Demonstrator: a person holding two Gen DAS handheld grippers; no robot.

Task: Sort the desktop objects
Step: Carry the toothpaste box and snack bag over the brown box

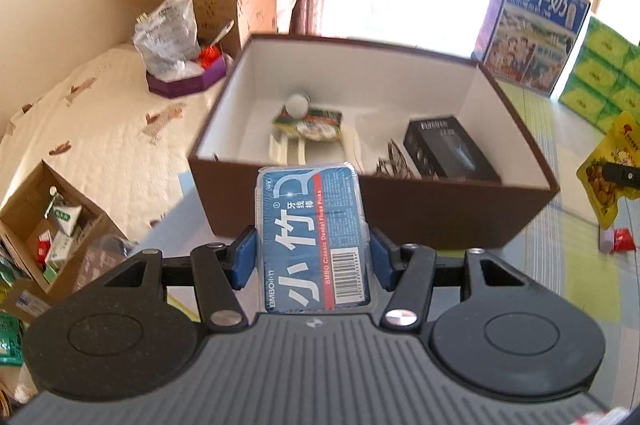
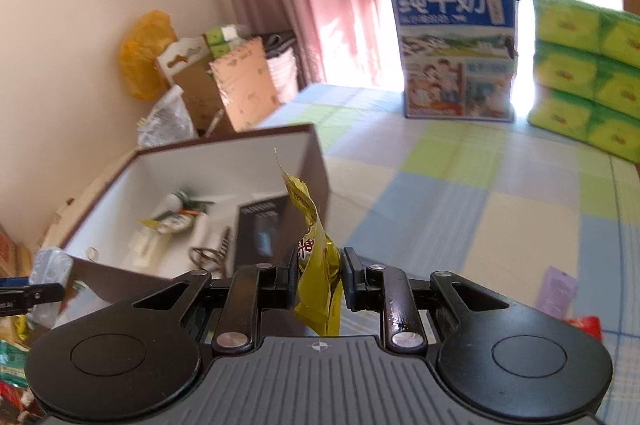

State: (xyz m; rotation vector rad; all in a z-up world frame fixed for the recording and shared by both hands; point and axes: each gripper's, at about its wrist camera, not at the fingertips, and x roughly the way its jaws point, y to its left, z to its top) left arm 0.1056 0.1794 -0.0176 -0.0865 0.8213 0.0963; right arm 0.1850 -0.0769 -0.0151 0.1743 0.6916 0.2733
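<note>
My left gripper (image 1: 312, 257) is shut on a blue dental floss pick box (image 1: 314, 233) and holds it in the air just in front of the near wall of the open brown storage box (image 1: 400, 213). My right gripper (image 2: 320, 275) is shut on a yellow snack packet (image 2: 316, 265), held upright to the right of the brown box (image 2: 316, 161). The snack packet and right gripper also show at the right edge of the left wrist view (image 1: 608, 177). Inside the box lie a black carton (image 1: 448, 149), a small green packet (image 1: 312, 123) and other small items.
A blue milk carton case (image 2: 456, 49) and stacked green tissue packs (image 2: 588, 73) stand at the back on the checked cloth (image 2: 480, 193). A purple tray with a plastic bag (image 1: 180, 65) and cardboard boxes (image 1: 52, 221) lie left. A red wrapper (image 1: 622, 239) lies right.
</note>
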